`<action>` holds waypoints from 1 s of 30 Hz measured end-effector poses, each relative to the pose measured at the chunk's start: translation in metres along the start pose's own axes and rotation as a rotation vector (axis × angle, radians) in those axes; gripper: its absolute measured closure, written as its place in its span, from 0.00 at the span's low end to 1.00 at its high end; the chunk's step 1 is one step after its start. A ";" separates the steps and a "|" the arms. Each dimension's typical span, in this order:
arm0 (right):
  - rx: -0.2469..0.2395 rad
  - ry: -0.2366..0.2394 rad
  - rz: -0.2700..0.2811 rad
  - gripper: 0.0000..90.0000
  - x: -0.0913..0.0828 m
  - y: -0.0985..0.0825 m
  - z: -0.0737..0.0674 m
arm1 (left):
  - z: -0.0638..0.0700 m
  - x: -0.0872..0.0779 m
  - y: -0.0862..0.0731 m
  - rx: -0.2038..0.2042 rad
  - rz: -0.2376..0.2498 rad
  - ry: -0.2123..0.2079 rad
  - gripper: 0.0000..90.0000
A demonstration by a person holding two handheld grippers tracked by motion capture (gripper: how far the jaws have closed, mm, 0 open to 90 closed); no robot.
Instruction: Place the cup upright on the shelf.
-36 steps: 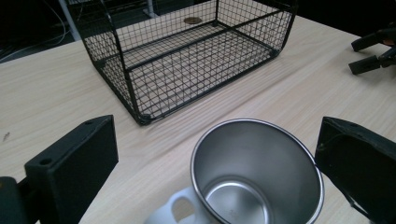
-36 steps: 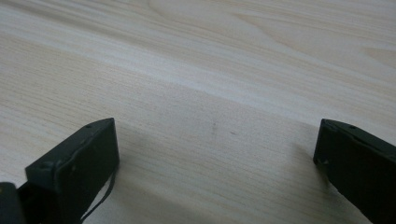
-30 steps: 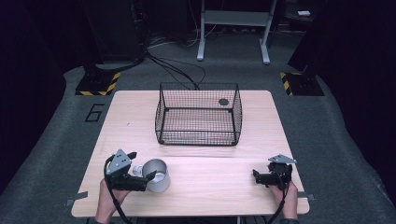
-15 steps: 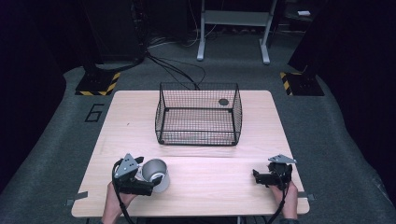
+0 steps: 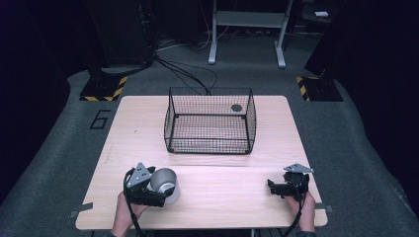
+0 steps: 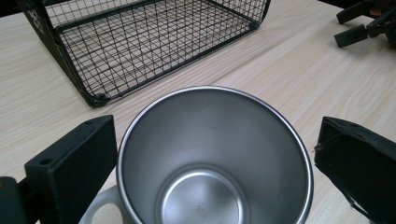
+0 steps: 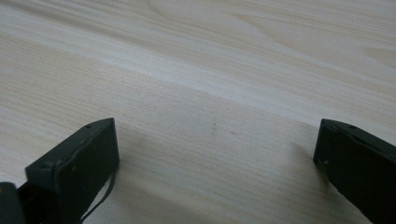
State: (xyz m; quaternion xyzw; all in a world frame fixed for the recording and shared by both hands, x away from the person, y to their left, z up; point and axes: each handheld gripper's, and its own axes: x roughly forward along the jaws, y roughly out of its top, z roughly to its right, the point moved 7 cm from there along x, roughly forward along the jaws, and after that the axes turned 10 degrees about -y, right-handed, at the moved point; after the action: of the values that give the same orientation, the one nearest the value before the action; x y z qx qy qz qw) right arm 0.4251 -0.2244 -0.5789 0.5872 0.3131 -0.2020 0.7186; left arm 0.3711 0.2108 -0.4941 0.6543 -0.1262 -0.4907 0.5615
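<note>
Straddling the mug (image 6: 212, 158) near-left on the tabletop (image 5: 207, 168), left gripper (image 5: 160, 190) fingers wide, not yet gripping; right gripper (image 7: 217, 172) wide, empty. Closing off-centre could tip the mug.

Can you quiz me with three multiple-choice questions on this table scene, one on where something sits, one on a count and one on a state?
1. Where is the metal cup?
A. inside the wire basket
B. between the jaws of the left hand-held gripper
C. beside the right hand-held gripper

2. How many hand-held grippers are on the table side?
A. one
B. two
C. three

3. How do the jaws of the right hand-held gripper stand?
A. open over bare wood
B. shut on the cup
C. shut on the basket rim

Answers:
1 B, the cup's rim sits between the two black jaws.
2 B, one per hand.
3 A, wide apart, with the table between them.
</note>
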 end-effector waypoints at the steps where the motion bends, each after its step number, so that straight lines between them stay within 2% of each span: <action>1: 0.000 0.000 0.000 0.00 0.000 0.000 0.000 | 0.000 0.001 -0.001 -0.002 -0.001 0.001 0.00; 14: 0.000 0.000 0.000 0.00 0.000 0.000 0.000 | -0.001 0.010 -0.005 -0.003 -0.017 -0.016 0.00; 30: 0.001 0.000 0.000 0.00 0.000 0.000 0.000 | -0.003 0.016 -0.008 0.005 -0.032 0.007 0.03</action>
State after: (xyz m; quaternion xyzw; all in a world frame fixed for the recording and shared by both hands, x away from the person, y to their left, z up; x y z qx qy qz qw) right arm 0.4250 -0.2244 -0.5789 0.5873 0.3131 -0.2022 0.7184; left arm 0.3779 0.2039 -0.5095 0.6595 -0.1149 -0.4970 0.5521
